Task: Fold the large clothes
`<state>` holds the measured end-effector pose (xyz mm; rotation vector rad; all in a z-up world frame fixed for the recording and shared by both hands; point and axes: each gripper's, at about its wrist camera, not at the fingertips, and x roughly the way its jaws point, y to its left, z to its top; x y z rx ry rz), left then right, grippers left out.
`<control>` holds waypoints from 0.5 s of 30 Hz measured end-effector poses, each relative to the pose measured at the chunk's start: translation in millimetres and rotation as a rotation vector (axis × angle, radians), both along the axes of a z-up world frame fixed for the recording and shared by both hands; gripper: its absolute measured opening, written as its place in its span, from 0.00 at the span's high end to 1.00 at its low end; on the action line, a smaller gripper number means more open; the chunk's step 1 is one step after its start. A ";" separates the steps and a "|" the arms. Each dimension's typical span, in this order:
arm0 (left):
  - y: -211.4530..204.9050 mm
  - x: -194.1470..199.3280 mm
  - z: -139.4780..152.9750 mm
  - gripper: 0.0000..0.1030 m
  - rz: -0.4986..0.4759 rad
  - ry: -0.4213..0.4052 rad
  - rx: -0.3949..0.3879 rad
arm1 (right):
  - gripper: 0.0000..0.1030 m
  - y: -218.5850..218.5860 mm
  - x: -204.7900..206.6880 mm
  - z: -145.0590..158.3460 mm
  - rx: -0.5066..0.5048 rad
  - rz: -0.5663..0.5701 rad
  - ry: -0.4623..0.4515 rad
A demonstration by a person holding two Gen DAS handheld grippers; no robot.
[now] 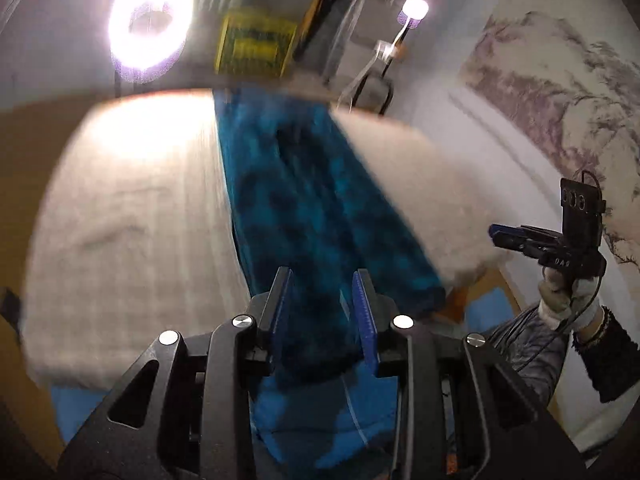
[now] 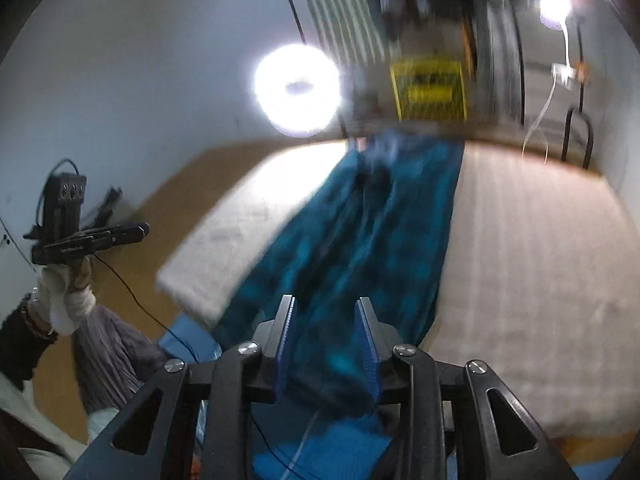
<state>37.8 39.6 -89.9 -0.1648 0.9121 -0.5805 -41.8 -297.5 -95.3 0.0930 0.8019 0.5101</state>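
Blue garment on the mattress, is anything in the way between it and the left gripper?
Nothing visible is. The blue garment lies uncovered along the white mattress, and the left gripper points at its near end with nothing between them.

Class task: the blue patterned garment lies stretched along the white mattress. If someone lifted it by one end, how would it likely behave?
The blue patterned garment would probably go limp and drape, since it already lies creased. It looks soft and light. Being long, it would likely drag across the white mattress.

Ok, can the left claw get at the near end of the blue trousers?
Probably yes: the left claw is open and empty, aimed down at the blue trousers, whose near end lies uncovered on the white mattress; the right claw hangs off to the side.
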 end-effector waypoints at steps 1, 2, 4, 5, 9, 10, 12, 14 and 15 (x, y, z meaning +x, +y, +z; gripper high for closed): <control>-10.5 0.6 -22.7 0.70 -0.015 0.034 0.010 | 0.73 6.6 3.8 -17.0 -0.011 0.006 0.032; -18.5 -0.7 -36.4 0.70 -0.022 0.051 0.019 | 0.74 14.4 6.9 -35.6 -0.030 0.012 0.062; -38.9 -1.0 -65.2 0.71 -0.052 0.079 0.037 | 0.76 26.2 13.0 -66.8 -0.056 0.019 0.113; -48.7 -1.0 -76.4 0.71 -0.060 0.092 0.041 | 0.76 30.3 14.5 -76.9 -0.068 0.023 0.126; -77.7 0.9 -107.1 0.72 -0.098 0.144 0.002 | 0.76 40.6 16.1 -107.4 -0.101 0.045 0.167; -89.2 -0.8 -116.0 0.72 -0.121 0.146 0.021 | 0.76 43.5 16.2 -115.6 -0.112 0.062 0.180; -107.1 -5.1 -130.8 0.72 -0.174 0.145 0.082 | 0.76 46.6 14.2 -128.8 -0.146 0.089 0.197; -119.2 -17.1 -130.7 0.71 -0.210 0.075 0.149 | 0.76 49.6 9.6 -135.7 -0.197 0.117 0.195; -119.5 -17.6 -127.5 0.71 -0.224 0.073 0.158 | 0.76 48.5 7.5 -132.9 -0.201 0.129 0.192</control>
